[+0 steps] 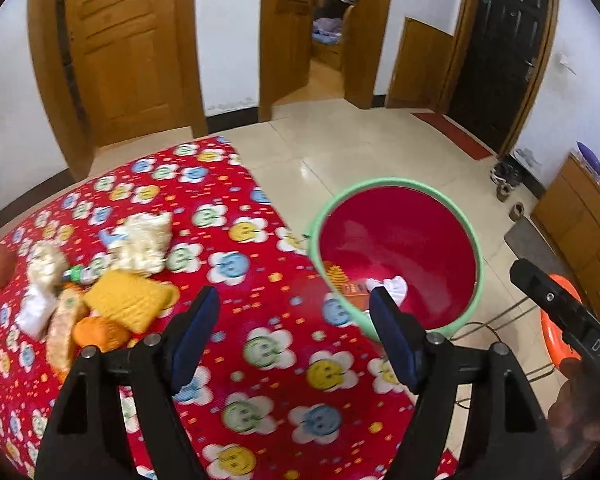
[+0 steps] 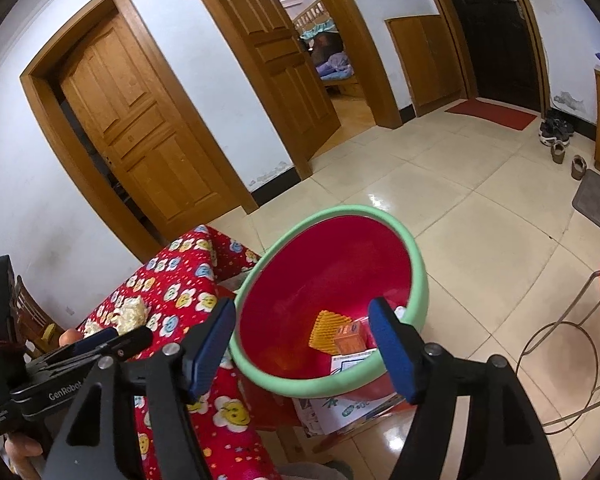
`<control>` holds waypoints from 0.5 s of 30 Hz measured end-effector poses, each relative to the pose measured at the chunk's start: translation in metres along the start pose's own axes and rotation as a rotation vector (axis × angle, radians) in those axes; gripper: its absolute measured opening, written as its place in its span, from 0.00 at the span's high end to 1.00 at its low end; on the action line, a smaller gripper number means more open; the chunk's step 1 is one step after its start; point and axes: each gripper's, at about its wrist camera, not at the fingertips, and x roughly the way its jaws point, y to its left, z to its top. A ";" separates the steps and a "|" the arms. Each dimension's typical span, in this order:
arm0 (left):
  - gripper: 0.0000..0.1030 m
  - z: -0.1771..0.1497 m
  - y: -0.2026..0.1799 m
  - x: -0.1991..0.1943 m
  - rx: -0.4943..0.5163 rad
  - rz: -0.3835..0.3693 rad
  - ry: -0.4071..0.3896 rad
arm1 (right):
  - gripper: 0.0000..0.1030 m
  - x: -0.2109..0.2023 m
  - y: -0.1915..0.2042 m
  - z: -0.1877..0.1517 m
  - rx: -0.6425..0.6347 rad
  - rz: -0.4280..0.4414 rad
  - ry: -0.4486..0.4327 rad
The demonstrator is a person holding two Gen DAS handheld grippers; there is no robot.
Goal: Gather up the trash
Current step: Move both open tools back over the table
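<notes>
Red flowered tablecloth [image 1: 260, 320] under left gripper [image 1: 296, 320], jaws wide, empty; trash pile [image 1: 112, 280] left of fingers. Right gripper [image 2: 304, 344] wide open, empty, over red basin [image 2: 380, 384] holding scraps.

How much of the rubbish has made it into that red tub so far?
Some has: the red basin already holds a yellow waffle-like piece, an orange box and some white paper. Nothing is in hand; the left gripper and right gripper are both open and empty. Left on the table: crumpled tissue, a yellow wafer and other wrappers in a pile.
</notes>
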 end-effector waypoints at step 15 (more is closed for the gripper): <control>0.26 -0.022 0.077 -0.046 -0.108 0.102 -0.051 | 0.30 -0.002 0.064 -0.014 -0.088 0.070 0.040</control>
